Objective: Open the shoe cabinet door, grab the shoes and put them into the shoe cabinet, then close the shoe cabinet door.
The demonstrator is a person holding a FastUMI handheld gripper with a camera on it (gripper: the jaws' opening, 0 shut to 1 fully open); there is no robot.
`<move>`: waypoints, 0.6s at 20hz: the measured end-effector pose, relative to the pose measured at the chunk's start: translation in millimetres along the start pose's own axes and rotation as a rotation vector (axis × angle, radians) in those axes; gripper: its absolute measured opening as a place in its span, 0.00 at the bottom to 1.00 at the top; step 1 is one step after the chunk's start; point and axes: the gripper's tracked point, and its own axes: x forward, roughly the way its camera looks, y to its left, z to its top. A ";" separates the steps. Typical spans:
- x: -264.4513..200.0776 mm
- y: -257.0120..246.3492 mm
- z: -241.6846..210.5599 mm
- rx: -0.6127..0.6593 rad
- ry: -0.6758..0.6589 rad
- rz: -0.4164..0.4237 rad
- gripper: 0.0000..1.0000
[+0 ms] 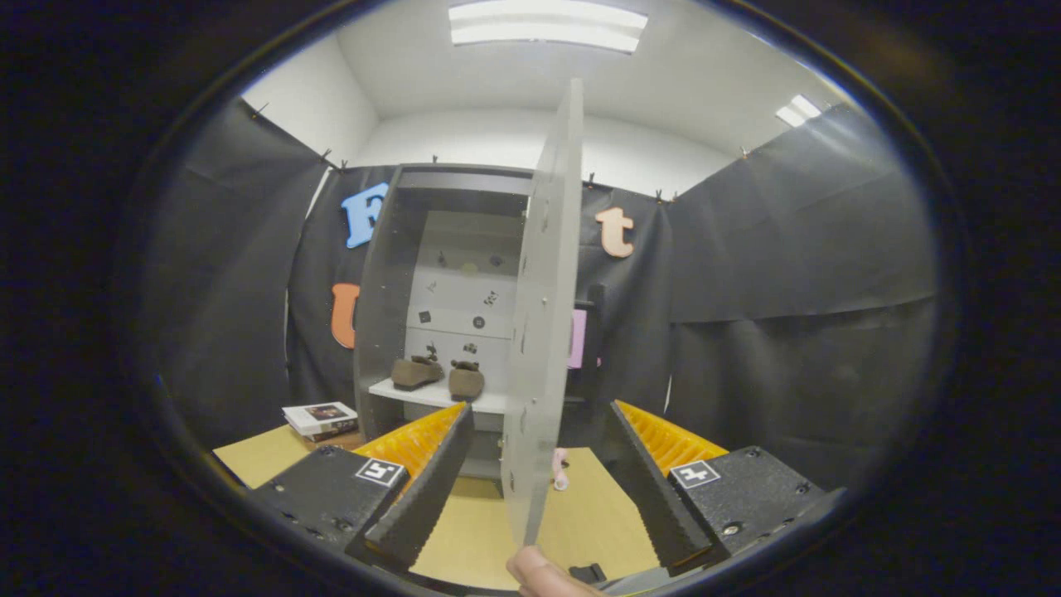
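Jaws (pixel 530 489) apart — open cabinet door (pixel 543 332) edge-on between them, shoes (pixel 438 375) shelved beyond.

We can read no words, brand names or numbers here. The only signs are square black-and-white coded markers, one on each gripper finger base (pixel 380 472) at the lower middle of the frame. The books' (pixel 320 419) covers at lower left are too small to read.
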 end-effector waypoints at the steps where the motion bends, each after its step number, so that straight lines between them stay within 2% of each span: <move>1: 0.8 -18.0 -4.3 -0.003 0.000 -0.025 1.00; 5: 10.1 -72.9 -26.8 0.031 0.037 -0.106 1.00; 9: 31.0 -86.9 -45.6 0.065 0.068 -0.091 1.00; 12: 44.0 -78.8 -45.6 0.086 0.073 -0.076 1.00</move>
